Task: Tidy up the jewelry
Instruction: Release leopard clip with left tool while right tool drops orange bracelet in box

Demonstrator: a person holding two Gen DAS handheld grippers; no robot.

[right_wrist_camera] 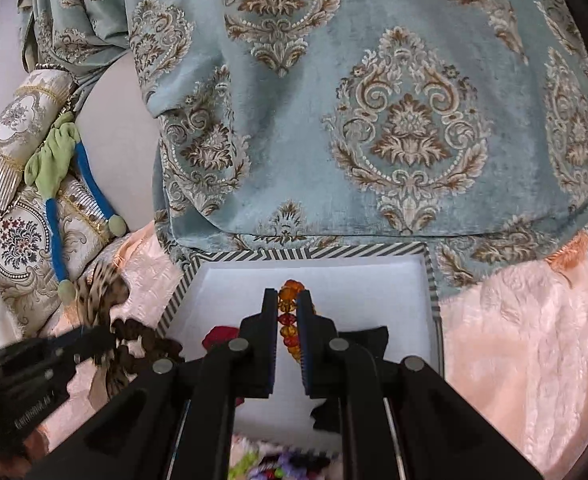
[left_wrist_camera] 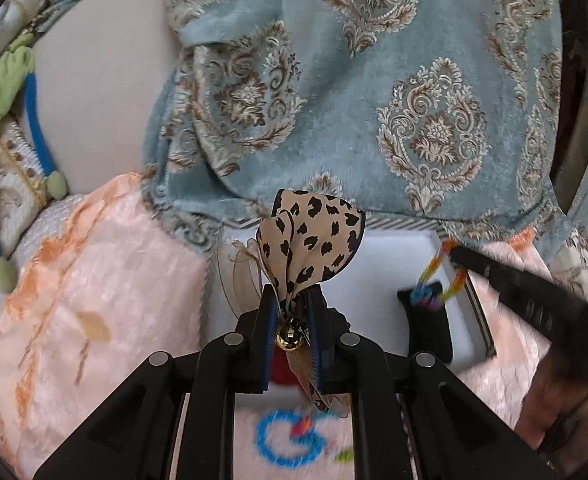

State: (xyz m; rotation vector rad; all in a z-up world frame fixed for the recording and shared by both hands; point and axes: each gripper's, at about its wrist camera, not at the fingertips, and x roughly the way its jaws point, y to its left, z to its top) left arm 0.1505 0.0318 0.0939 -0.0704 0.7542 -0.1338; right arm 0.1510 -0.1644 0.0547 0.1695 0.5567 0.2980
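My left gripper [left_wrist_camera: 292, 300] is shut on a leopard-print hair bow [left_wrist_camera: 313, 236] with a gold bell [left_wrist_camera: 290, 338], held over the left side of a white open box [left_wrist_camera: 389, 256]. My right gripper [right_wrist_camera: 288, 300] is shut on an orange bead bracelet [right_wrist_camera: 290, 312] over the same box [right_wrist_camera: 373, 284]. In the left wrist view the right gripper's finger [left_wrist_camera: 505, 280] reaches in from the right with the blurred bracelet [left_wrist_camera: 439, 276]. In the right wrist view the bow [right_wrist_camera: 102, 296] shows blurred at the left. A red item [right_wrist_camera: 220, 338] and a black item [right_wrist_camera: 377, 340] lie in the box.
A blue patterned cushion [right_wrist_camera: 373, 120] stands right behind the box. Peach plush cloth [left_wrist_camera: 94, 280] covers the surface. A blue and green cord [right_wrist_camera: 58, 184] lies on embroidered pillows at the left. A blue ring [left_wrist_camera: 290, 440] and colourful bead items [right_wrist_camera: 278, 466] lie near the box's front.
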